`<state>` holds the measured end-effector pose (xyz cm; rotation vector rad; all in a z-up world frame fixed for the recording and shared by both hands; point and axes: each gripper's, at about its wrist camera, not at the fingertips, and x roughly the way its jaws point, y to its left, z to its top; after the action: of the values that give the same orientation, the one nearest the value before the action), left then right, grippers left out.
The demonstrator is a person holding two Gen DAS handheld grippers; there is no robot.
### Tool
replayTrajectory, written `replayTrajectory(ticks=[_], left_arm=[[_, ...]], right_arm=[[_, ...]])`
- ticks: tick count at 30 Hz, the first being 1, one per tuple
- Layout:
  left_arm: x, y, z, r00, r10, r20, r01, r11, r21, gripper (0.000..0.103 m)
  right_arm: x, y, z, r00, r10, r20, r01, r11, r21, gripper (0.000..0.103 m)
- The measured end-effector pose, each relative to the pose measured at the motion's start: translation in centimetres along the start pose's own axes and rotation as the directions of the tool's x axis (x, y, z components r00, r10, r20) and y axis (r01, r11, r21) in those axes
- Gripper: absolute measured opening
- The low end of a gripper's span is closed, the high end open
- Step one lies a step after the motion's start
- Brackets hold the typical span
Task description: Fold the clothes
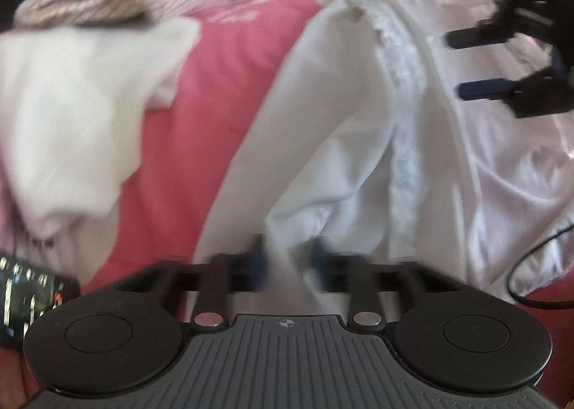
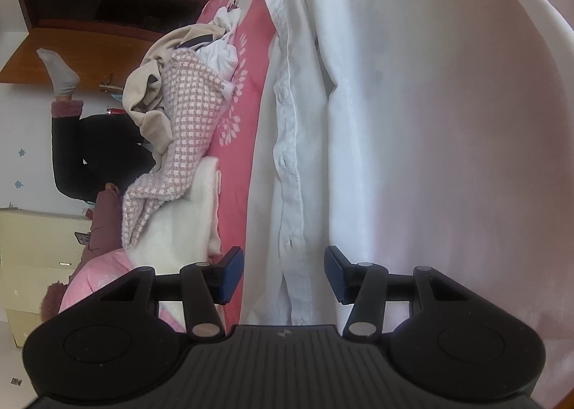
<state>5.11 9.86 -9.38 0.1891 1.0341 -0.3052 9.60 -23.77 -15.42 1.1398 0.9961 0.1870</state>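
The white shirt point(image 1: 358, 158) lies spread on the pink bedsheet point(image 1: 222, 114), its button placket point(image 2: 287, 165) running down the middle. Your left gripper point(image 1: 285, 258) is pinched on a fold of shirt fabric near the placket; the frame is blurred, so keep that grip firm and draw the cloth smoothly. Your right gripper point(image 2: 283, 274) hovers half-open and empty over the placket; use it to pin the crease line.
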Motion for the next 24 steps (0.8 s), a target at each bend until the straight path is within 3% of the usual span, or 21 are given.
replayTrajectory(ticks=[6,9,11,13,15,16,17,18,21,24], left_arm=[[-2.3,2.0,2.4,0.989,0.069,0.127,-0.063,0.997,-0.055,0.0],[-3.4,3.2,5.6,0.963,0.158,0.22,-0.15,0.987,-0.054,0.0],[-4.2,4.0,8.0,0.925,0.242,0.293,-0.231,0.97,-0.071,0.0],[-5.0,5.3,10.9,0.857,0.354,0.374,-0.328,0.935,-0.134,0.0],[-5.7,7.0,13.5,0.784,0.455,0.423,-0.371,0.889,-0.267,0.002],[-5.7,7.7,14.8,0.756,0.493,0.43,-0.377,0.865,-0.33,0.003],[-5.5,8.2,15.7,0.746,0.514,0.424,-0.38,0.851,-0.364,0.009],[-4.9,8.5,16.5,0.748,0.524,0.408,-0.387,0.843,-0.374,0.024],[-3.5,8.6,16.6,0.754,0.535,0.38,-0.399,0.834,-0.382,0.054],[-3.4,8.4,14.9,0.779,0.499,0.379,-0.377,0.857,-0.352,0.067]], right_arm=[[-0.6,0.4,-0.4,1.0,0.008,0.009,-0.008,1.0,0.002,0.053],[-0.7,0.4,-0.6,1.0,0.012,0.011,-0.012,1.0,0.005,0.053],[-0.7,0.5,-0.7,1.0,0.014,0.011,-0.014,1.0,0.007,0.053],[-0.7,0.4,-0.7,1.0,0.014,0.011,-0.014,1.0,0.01,0.053],[-0.6,0.3,-0.8,1.0,0.015,0.009,-0.015,1.0,0.011,0.053],[-0.6,0.2,-0.8,1.0,0.016,0.008,-0.016,1.0,0.012,0.053],[-0.6,0.1,-0.8,1.0,0.015,0.006,-0.015,1.0,0.013,0.053],[-0.5,-0.1,-0.8,1.0,0.013,0.004,-0.013,1.0,0.016,0.053],[-0.1,-0.6,-0.5,1.0,0.006,-0.003,-0.006,0.999,0.032,0.053],[0.3,-1.0,-0.5,1.0,0.003,-0.012,-0.003,0.999,0.04,0.053]])
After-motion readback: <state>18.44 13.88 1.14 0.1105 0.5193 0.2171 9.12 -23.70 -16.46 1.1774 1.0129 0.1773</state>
